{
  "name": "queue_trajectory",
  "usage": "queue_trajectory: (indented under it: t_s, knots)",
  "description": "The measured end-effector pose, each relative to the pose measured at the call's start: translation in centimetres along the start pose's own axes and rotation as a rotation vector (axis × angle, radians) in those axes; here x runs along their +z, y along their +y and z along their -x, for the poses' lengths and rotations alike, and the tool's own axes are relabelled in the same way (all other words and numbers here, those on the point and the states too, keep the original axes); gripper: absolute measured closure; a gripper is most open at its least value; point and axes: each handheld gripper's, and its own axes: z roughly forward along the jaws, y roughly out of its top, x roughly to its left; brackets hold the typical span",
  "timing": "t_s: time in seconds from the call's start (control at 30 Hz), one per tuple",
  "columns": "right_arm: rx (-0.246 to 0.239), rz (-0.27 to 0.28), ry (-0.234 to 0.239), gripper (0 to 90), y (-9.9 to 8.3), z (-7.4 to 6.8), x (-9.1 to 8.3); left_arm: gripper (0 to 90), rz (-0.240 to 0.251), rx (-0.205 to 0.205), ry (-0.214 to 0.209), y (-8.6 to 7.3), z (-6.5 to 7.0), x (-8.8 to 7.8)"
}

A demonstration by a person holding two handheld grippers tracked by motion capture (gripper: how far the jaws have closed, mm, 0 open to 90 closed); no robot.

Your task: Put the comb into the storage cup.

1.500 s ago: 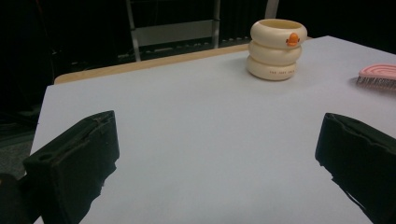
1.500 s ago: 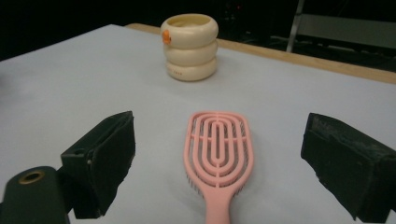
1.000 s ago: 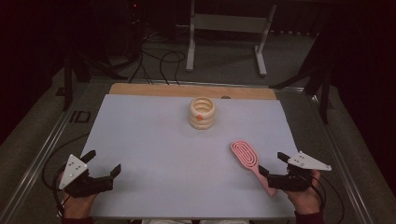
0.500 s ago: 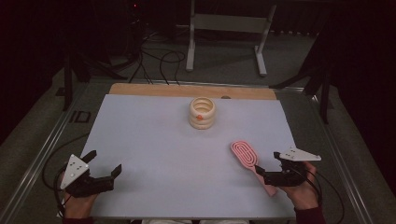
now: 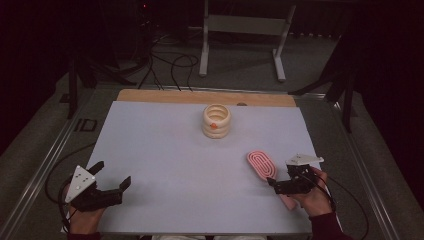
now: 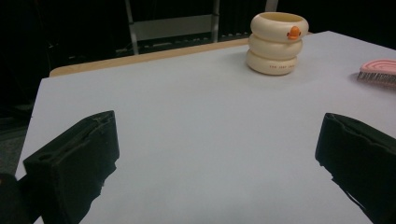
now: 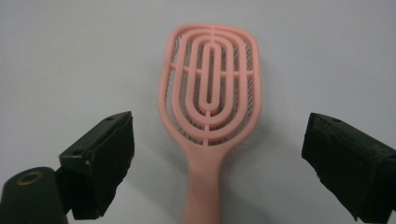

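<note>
- The pink hairbrush is what's being worked on. It lies flat on the desk with its back up, at about 4 o'clock from the desk's middle, head pointing away from the person.
- The right hand-held gripper hovers right over the handle end. In the right gripper view the jaws stand wide apart with the handle running between them, not touching it.
- So I'd call this the approach step, grab not made yet. Next move looks like: drop down so the pads straddle the handle's neck, then close. The handle is thin and lies low on the desk, so the jaws probably need to get nearly to the surface.
- The left hand-held gripper sits at about 8 o'clock, jaws spread and holding nothing.
- Further out, at 12 o'clock, there's a cream ringed cup, three stacked bulges, with an orange mark near the rim.
- Writing: there's a small line of print on the cup's bottom ring, too tiny to read. No brand visible on the brush.
</note>
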Motion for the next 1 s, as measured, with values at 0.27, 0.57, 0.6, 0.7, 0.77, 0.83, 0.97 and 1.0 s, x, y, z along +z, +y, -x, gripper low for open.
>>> queue_trajectory:
  t_s: [0.27,0.57,0.6,0.7,0.77,0.83,0.97,1.0]
  knots:
    - [-0.011,-0.064,-0.006,9.4,-0.2,0.2,1.4,0.2,0.0,-0.001,-0.001,0.0,0.0,0.0]
    - [-0.023,-0.149,0.011,9.4,-0.3,0.1,2.6,0.2,-0.001,-0.001,-0.001,0.0,0.0,0.0]
    - [-0.023,-0.156,0.012,9.5,-0.4,0.1,2.6,0.2,-0.001,-0.002,-0.001,0.0,0.0,0.0]
    - [-0.026,-0.177,0.017,9.8,-0.4,0.1,2.8,0.2,-0.003,0.0,-0.002,0.0,0.0,0.1]
    - [-0.025,-0.188,0.017,11.1,-0.5,0.0,3.0,0.2,-0.003,0.001,-0.002,0.0,0.0,0.1]
    - [-0.031,-0.2,0.018,11.8,-0.5,0.1,3.2,0.2,-0.005,0.001,-0.002,-0.1,0.0,0.1]
    - [-0.032,-0.222,0.018,14.3,-0.5,0.0,3.4,0.2,-0.006,0.0,-0.004,-0.1,0.0,0.2]
    - [-0.032,-0.222,0.018,14.3,-0.5,0.0,3.4,0.2,-0.006,0.0,-0.004,-0.1,0.0,0.2]
